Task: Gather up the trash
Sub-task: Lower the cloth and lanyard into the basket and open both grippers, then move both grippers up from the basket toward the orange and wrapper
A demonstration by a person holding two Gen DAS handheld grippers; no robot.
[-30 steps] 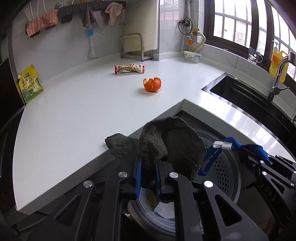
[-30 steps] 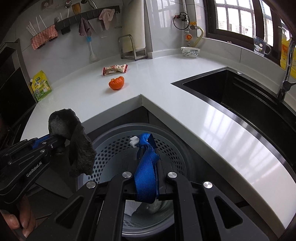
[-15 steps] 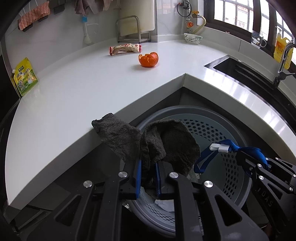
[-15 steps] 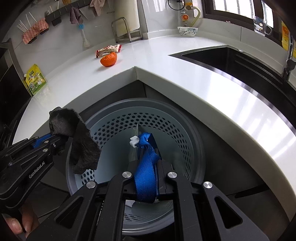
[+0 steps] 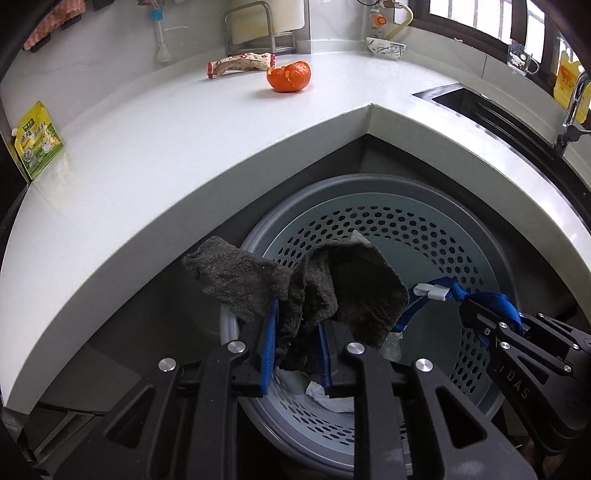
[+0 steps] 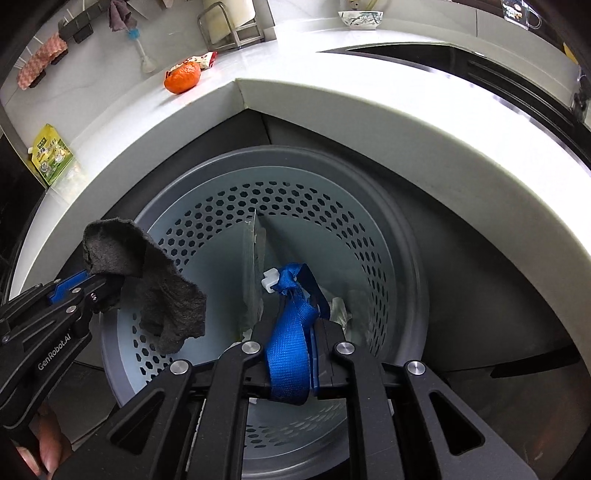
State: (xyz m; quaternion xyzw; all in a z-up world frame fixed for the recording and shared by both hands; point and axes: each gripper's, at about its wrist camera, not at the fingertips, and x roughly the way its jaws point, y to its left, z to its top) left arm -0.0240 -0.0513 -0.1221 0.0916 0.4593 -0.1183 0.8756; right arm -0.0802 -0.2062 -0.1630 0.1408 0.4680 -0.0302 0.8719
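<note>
A round grey perforated bin (image 5: 406, 192) stands on the floor below the white counter's corner. My left gripper (image 5: 297, 332) hangs over its left rim with a dark grey cloth (image 5: 351, 288) between its blue pads. The jaws are opening, and the cloth still stands up in them. My right gripper (image 6: 291, 326) hovers over the bin (image 6: 258, 158) with a blue strap with a white clip (image 6: 290, 332) between its fingers. Its jaws are opening too, and the strap still fills the gap. An orange peel (image 5: 289, 76) and a snack wrapper (image 5: 240, 65) lie on the counter.
Crumpled paper (image 5: 332, 397) and a clear plastic sheet (image 6: 255, 266) lie inside the bin. A yellow-green pouch (image 5: 37, 140) leans at the counter's left end. The sink (image 5: 480, 107) is at the right, with a bowl (image 5: 386, 47) and a metal rack (image 5: 258, 26) at the back wall.
Both grippers have sunk from counter height to just above the bin, tilting further down. The left jaws have parted a little around the cloth.
</note>
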